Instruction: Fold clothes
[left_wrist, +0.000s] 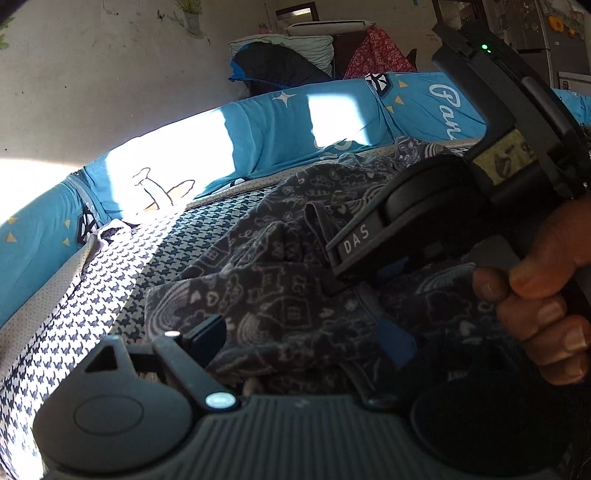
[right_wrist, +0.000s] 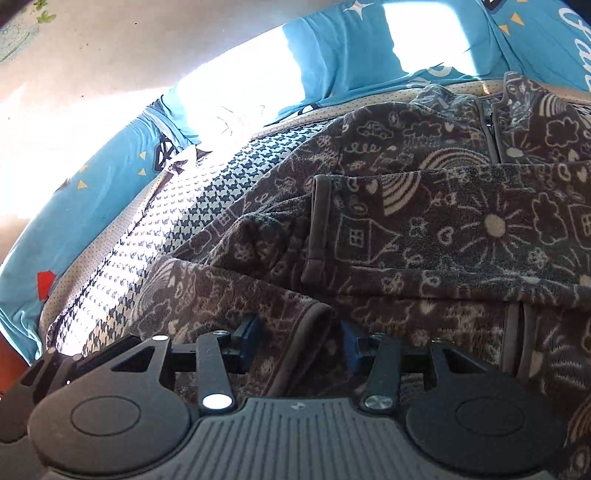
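Item: patterned fleece garment (right_wrist: 424, 229), crumpled, lower part hidden. My left gripper (left_wrist: 306, 332) released above it; my right gripper (right_wrist: 299, 341) straddles a hem fold, grasp unclear.

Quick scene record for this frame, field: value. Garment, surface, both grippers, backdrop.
garment: dark fleece jacket with pale doodle print, zip front, lying rumpled, one sleeve across the body
surface: houndstooth sheet
left gripper: open, low over the jacket, fabric under the fingers
right gripper: fingers either side of a trimmed jacket edge; grip not clear
hand: on the right gripper's handle, seen in left wrist view
backdrop: blue printed cover along the wall, sunlit patches
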